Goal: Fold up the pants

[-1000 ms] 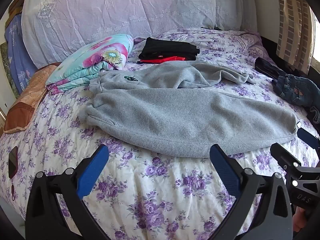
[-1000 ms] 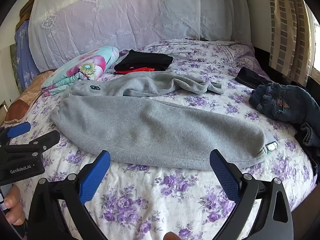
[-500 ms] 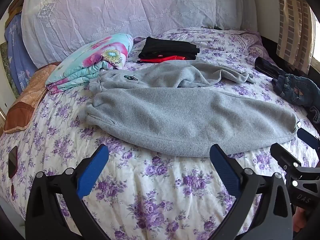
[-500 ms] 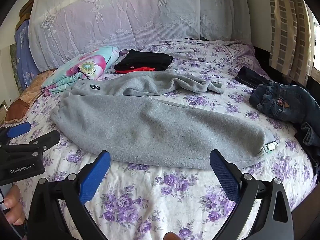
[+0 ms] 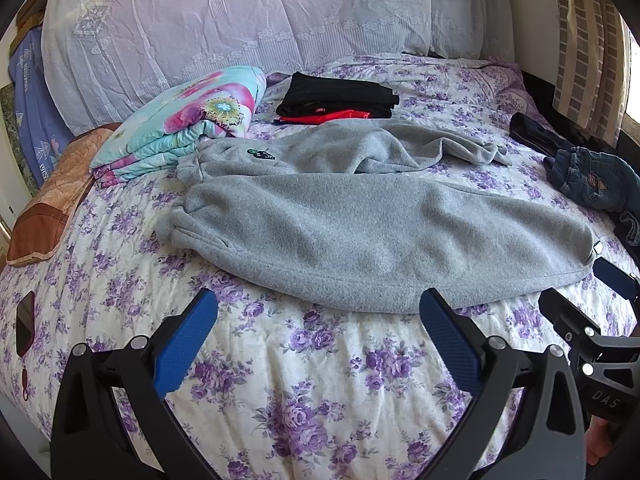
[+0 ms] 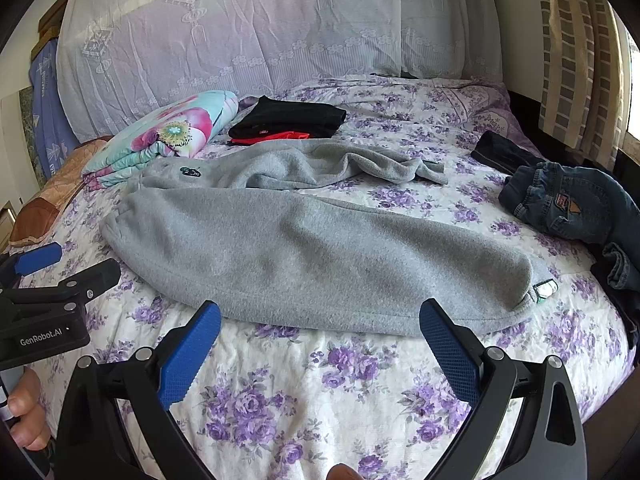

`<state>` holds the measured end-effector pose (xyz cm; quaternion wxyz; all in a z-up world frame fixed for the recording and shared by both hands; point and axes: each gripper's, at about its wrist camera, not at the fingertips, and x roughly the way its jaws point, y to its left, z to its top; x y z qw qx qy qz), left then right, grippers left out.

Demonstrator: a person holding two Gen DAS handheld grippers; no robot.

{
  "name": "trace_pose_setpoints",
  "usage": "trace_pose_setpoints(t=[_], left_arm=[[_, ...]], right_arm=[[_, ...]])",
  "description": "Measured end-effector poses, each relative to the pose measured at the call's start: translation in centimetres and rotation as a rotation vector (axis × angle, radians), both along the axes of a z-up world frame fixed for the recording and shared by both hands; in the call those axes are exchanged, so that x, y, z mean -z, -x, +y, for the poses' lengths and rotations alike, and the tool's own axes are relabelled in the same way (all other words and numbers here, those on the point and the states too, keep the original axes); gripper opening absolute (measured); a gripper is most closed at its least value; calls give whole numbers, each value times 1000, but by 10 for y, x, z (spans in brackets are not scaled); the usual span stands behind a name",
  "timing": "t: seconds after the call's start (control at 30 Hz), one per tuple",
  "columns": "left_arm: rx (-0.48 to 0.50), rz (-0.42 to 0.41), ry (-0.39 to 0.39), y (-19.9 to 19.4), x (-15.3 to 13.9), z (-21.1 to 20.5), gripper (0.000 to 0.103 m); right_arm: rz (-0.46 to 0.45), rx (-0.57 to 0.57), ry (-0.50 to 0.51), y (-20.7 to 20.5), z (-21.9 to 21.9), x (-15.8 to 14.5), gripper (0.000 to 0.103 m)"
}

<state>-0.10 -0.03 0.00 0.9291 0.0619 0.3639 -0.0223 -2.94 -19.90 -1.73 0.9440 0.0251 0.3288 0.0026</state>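
Lying flat on bed (image 5: 320,360), grey pants (image 5: 360,232), jeans (image 6: 568,204) nr cuff, folded blanket (image 5: 192,120) nr waist, 2 grippers, left (image 5: 318,332) & right (image 6: 320,332), both spread wide, empty

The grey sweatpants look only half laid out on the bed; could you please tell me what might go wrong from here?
1. The far leg of the grey sweatpants lies bunched and twisted, so folding now would likely trap wrinkles.
2. The jeans sit close to the near leg's cuff; the right gripper, jaws open, might snag them.
3. The left gripper, also open, could pinch the floral bedspread beneath.
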Motion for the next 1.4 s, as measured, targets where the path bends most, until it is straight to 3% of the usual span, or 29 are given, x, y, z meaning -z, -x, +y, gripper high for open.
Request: trace_pose_setpoints(t=[0.67, 0.8, 0.83, 0.9, 1.1, 1.17, 1.23, 1.37, 1.4], left_arm=[[2, 8, -5, -8, 11, -1, 99], [29, 50, 38, -21, 31, 19, 99], [16, 15, -13, -26, 30, 26, 99], [-41, 74, 19, -50, 41, 55, 99], [-179, 235, 338, -122, 64, 174, 98], [-199, 315, 524, -139, 85, 197, 95], [-189, 323, 721, -159, 97, 215, 86], [-189, 376, 814, -172, 102, 227, 51], [-184, 384, 844, -175, 104, 228, 48]], right_arm=[[14, 1, 1, -4, 1, 8, 100], [34, 7, 12, -8, -1, 13, 100], [39, 12, 14, -9, -3, 14, 100], [50, 26, 12, -12, -6, 17, 100], [73, 55, 3, -19, -11, 23, 100], [80, 57, 7, -22, -11, 25, 100], [87, 60, 9, -24, -10, 27, 100], [103, 71, 7, -29, -11, 30, 100], [106, 73, 5, -30, -11, 31, 100]])
